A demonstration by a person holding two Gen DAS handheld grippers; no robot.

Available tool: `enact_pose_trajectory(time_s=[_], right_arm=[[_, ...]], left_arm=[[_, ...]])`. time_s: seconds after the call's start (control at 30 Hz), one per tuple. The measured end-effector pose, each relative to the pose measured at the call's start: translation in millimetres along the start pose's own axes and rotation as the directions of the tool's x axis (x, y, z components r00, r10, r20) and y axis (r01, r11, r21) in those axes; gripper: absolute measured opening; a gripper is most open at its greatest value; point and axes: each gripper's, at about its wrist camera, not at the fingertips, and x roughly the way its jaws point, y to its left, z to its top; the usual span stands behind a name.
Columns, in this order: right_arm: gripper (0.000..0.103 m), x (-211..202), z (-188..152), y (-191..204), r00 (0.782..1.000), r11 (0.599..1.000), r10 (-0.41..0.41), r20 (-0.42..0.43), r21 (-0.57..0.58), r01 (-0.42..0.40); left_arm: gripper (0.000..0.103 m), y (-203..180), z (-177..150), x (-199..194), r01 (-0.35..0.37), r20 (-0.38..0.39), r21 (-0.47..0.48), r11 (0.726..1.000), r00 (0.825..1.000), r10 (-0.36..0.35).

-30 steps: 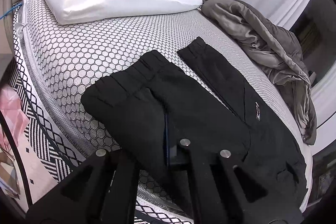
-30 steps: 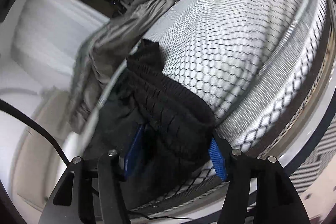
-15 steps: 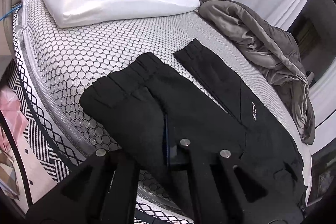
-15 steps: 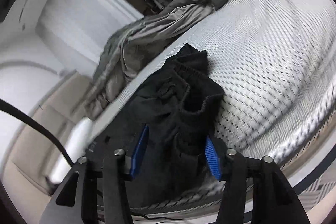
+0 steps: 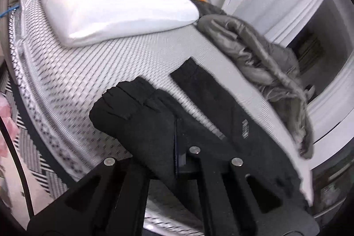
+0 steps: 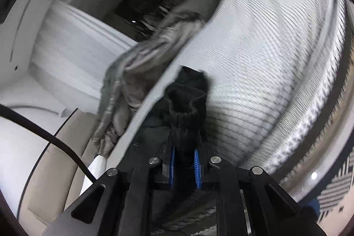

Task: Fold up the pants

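Note:
Black pants (image 5: 199, 116) lie on the honeycomb-patterned bed, one leg stretched toward the grey blanket, the near leg folded over with its elastic cuff at the left. My left gripper (image 5: 174, 154) is shut on the fabric of the near leg; cloth drapes over its fingers. In the right wrist view my right gripper (image 6: 185, 160) is shut on a bunched black cuff of the pants (image 6: 188, 107), pinched between the blue pads (image 6: 197, 166).
A white pillow (image 5: 110, 1) lies at the head of the bed (image 5: 66, 81). A crumpled grey blanket (image 5: 265, 67) lies along the far side, also seen in the right wrist view (image 6: 141, 81). The bed edge and a patterned rug (image 5: 28, 147) are at the left.
My right gripper has closed from wide open onto the black cuff. The left gripper keeps its hold and has moved slightly; both views are motion blurred.

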Motion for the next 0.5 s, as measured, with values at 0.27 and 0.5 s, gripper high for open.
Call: enact_pose_trajectory(time_s=[0.27,0.5], right_arm=[[0.013,55.3,67.0,56.9,0.996,0.999,0.015,0.089,-0.031,-0.013],[0.013,171.4,137.5,106.6,0.995,0.989,-0.077,0.067,-0.123,0.084]], left_arm=[[0.0,-65.7,67.4,30.7,0.005,0.032,0.056,0.998,0.999,-0.007],[0.0,-119.7,128.0,135.0,-0.069,-0.02,0.114,0.991,0.997,0.072]])
